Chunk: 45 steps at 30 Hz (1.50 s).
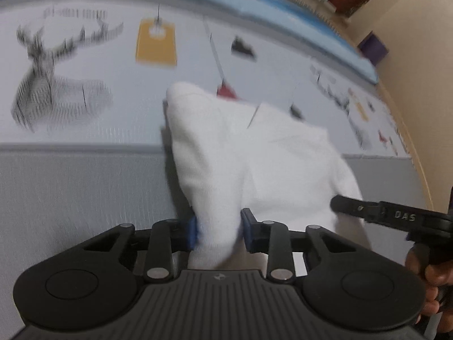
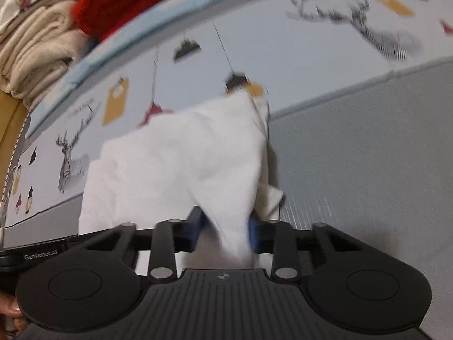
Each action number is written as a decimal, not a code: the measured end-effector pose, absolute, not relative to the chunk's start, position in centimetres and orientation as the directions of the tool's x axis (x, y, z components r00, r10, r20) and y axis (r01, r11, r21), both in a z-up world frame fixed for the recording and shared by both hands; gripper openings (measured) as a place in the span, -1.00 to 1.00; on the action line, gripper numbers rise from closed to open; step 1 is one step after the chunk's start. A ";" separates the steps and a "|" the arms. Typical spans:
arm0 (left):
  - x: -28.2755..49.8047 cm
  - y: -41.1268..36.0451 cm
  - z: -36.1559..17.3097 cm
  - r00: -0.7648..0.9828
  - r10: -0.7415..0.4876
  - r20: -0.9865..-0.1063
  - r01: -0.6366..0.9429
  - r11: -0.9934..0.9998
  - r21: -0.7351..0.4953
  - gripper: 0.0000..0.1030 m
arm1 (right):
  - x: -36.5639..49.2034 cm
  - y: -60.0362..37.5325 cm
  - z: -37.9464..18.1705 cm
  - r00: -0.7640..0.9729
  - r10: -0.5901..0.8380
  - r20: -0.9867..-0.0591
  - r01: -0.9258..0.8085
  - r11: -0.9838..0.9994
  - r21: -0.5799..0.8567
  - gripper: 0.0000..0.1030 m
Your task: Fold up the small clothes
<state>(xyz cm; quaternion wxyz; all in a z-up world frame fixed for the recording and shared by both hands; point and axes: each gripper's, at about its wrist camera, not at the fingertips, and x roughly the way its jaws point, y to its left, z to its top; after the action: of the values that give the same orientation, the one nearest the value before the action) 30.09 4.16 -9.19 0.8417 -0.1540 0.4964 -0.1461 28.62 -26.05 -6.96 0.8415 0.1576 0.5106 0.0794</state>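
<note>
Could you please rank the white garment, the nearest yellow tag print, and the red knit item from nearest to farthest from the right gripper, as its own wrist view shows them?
1. white garment: pinched in the right gripper.
2. yellow tag print: on the patterned sheet, up-left.
3. red knit item: beyond the sheet's blue edge, top left.

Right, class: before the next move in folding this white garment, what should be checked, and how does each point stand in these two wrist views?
1. Left gripper clamped on the white garment: ok, cloth sits between its blue pads.
2. Right gripper clamped on the garment: ok, cloth is pinched there too.
3. Garment lifted off the printed bedsheet: cannot tell; it hangs forward from both grips, and the far end may touch.
4. Cloth smooth between the grips: not ok, it is bunched and creased.
5. Grippers apart from each other: ok, the right one shows at the edge of the left view.
6. Which garment edges are held: cannot tell.
</note>
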 end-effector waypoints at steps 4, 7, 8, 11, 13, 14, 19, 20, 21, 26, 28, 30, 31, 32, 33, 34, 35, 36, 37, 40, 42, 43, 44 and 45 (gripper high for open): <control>29.9 6.0 -6.3 0.573 -0.367 -0.733 0.087 0.917 -0.390 -0.32 | 29.1 -25.5 -6.0 0.540 0.332 -0.773 0.010 0.916 0.401 -0.65; 29.6 8.3 -4.6 0.656 -0.302 -0.692 0.013 0.921 -0.389 0.00 | 29.0 -24.0 -4.3 0.629 0.360 -0.689 -0.084 0.913 0.400 -0.46; 29.4 9.1 -4.4 0.675 -0.280 -0.683 -0.009 0.922 -0.387 0.13 | 28.8 -23.4 -3.7 0.658 0.341 -0.671 -0.111 0.926 0.361 -0.35; 29.6 10.7 -4.8 0.643 -0.285 -0.711 -0.045 0.913 -0.406 0.21 | 28.4 -22.4 -3.0 0.705 0.295 -0.645 -0.130 0.948 0.291 0.12; 29.7 11.4 -5.7 0.594 -0.282 -0.754 -0.082 0.911 -0.405 0.22 | 28.7 -22.4 -3.4 0.679 0.302 -0.669 -0.124 0.946 0.300 0.12; 29.7 11.6 -6.2 0.568 -0.285 -0.772 -0.095 0.909 -0.405 0.21 | 28.7 -22.6 -3.5 0.663 0.313 -0.680 -0.128 0.942 0.309 0.12; 29.4 12.1 -8.6 0.468 -0.317 -0.825 -0.143 0.894 -0.425 0.21 | 28.6 -21.8 -5.3 0.550 0.315 -0.773 -0.147 0.948 0.281 0.11; 29.4 11.8 -9.1 0.447 -0.322 -0.834 -0.136 0.897 -0.420 0.21 | 28.5 -21.6 -5.8 0.524 0.299 -0.797 -0.146 0.954 0.261 0.10; 29.4 11.5 -9.6 0.424 -0.314 -0.849 -0.126 0.908 -0.399 0.22 | 28.2 -21.4 -6.3 0.505 0.276 -0.818 -0.145 0.961 0.235 0.09; 28.7 11.2 -10.1 0.410 -0.286 -0.866 -0.113 0.926 -0.360 0.27 | 28.1 -21.6 -7.1 0.484 0.261 -0.835 -0.112 0.965 0.237 0.10; 28.6 11.7 -9.7 0.423 -0.299 -0.856 -0.113 0.919 -0.377 0.26 | 27.9 -21.6 -6.9 0.487 0.261 -0.833 -0.114 0.965 0.236 0.10; 28.5 11.8 -9.9 0.412 -0.311 -0.857 -0.105 0.918 -0.384 0.26 | 28.0 -21.8 -6.8 0.486 0.268 -0.832 -0.115 0.963 0.243 0.10; 28.5 11.7 -10.2 0.393 -0.310 -0.866 -0.097 0.922 -0.374 0.26 | 28.0 -21.9 -6.8 0.483 0.273 -0.832 -0.114 0.962 0.249 0.10; 28.4 11.6 -10.5 0.373 -0.303 -0.877 -0.086 0.930 -0.358 0.28 | 28.0 -22.0 -6.8 0.479 0.277 -0.833 -0.113 0.961 0.254 0.10; 28.3 11.4 -10.7 0.357 -0.297 -0.885 -0.078 0.935 -0.346 0.29 | 28.1 -22.2 -6.8 0.474 0.280 -0.835 -0.114 0.960 0.257 0.10; 28.1 11.3 -10.8 0.346 -0.293 -0.891 -0.070 0.939 -0.336 0.30 | 28.1 -22.2 -6.9 0.468 0.281 -0.838 -0.117 0.960 0.256 0.14; 27.8 11.2 -10.8 0.339 -0.289 -0.895 -0.063 0.942 -0.328 0.30 | 28.0 -22.3 -7.0 0.464 0.276 -0.842 -0.121 0.961 0.248 0.18; 27.5 11.3 -10.8 0.338 -0.286 -0.897 -0.060 0.944 -0.324 0.30 | 27.9 -22.3 -7.0 0.460 0.265 -0.848 -0.122 0.964 0.235 0.28; 27.1 11.4 -10.5 0.344 -0.283 -0.895 -0.059 0.945 -0.322 0.30 | 27.7 -22.4 -7.0 0.456 0.252 -0.854 -0.119 0.968 0.221 0.29; 26.0 11.3 -10.2 0.349 -0.285 -0.893 -0.030 0.949 -0.315 0.28 | 27.1 -23.0 -6.6 0.458 0.258 -0.851 -0.095 0.966 0.242 0.29; 25.2 10.8 -11.3 0.289 -0.216 -0.932 -0.006 0.974 -0.228 0.29 | 26.4 -23.3 -6.4 0.460 0.243 -0.854 -0.093 0.970 0.226 0.29; 24.8 10.5 -11.5 0.287 -0.193 -0.938 0.014 0.980 -0.197 0.29 | 26.0 -23.3 -6.4 0.454 0.226 -0.862 -0.096 0.974 0.205 0.29; 24.4 10.1 -11.1 0.299 -0.173 -0.939 0.038 0.985 -0.169 0.29 | 25.7 -23.4 -6.6 0.443 0.203 -0.873 -0.097 0.979 0.179 0.29; 24.0 9.8 -10.7 0.305 -0.159 -0.939 0.045 0.987 -0.152 0.29 | 25.4 -23.5 -6.9 0.427 0.174 -0.887 -0.096 0.985 0.147 0.27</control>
<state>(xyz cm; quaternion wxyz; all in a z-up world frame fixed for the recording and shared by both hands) 24.01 9.78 -10.66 0.8064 -0.0482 0.5860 -0.0632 25.42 -23.47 -6.93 0.8440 0.0369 0.5291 0.0799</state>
